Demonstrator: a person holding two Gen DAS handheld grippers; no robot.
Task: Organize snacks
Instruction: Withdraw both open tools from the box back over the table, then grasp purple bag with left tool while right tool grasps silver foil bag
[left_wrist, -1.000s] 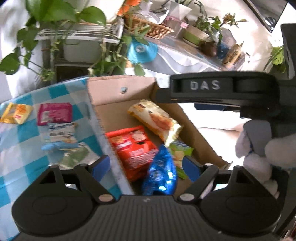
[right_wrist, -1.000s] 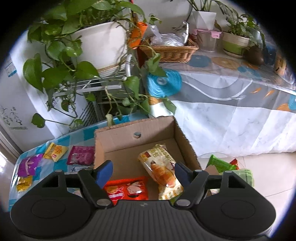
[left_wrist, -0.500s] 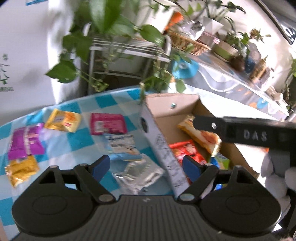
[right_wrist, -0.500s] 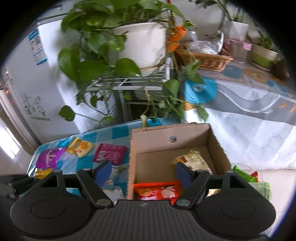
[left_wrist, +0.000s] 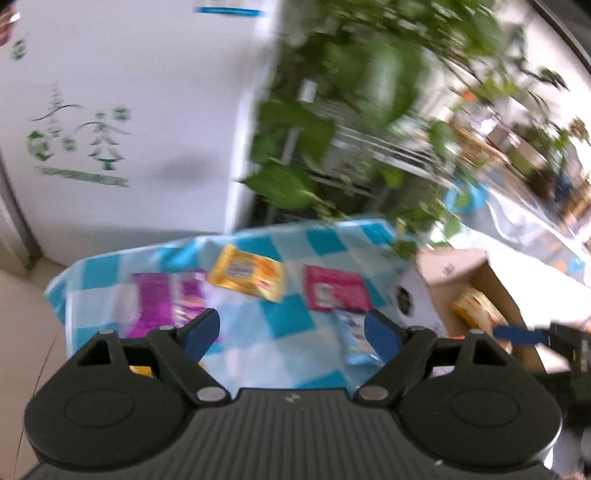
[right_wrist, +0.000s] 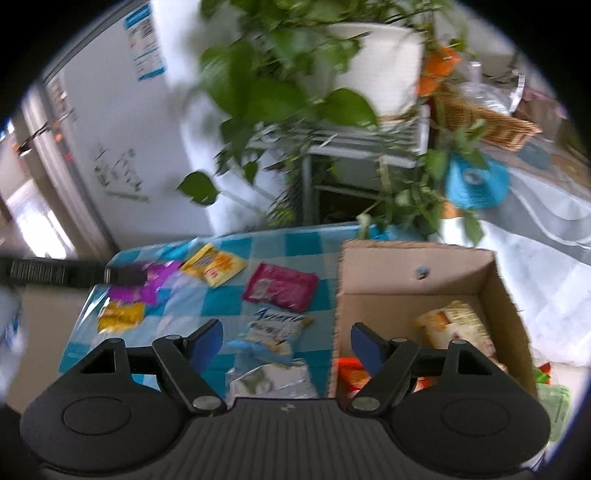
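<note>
Both views have swung left since 1 s ago: left gripper now over the checked bench, off the cardboard box. Right gripper straddles the box's left wall. Both fingers apart, empty. Snack packets lie on the bench beside the box; fridge and plants behind.

Your left wrist view is smeared throughout — the plant leaves are green streaks and print on the pink packet cannot be read. The cardboard box is partly hidden behind your right gripper's arm at the frame's right side. In the right wrist view, the silver packet is half covered by your gripper body, and the orange packet — possibly crisps — shows only a corner.
</note>
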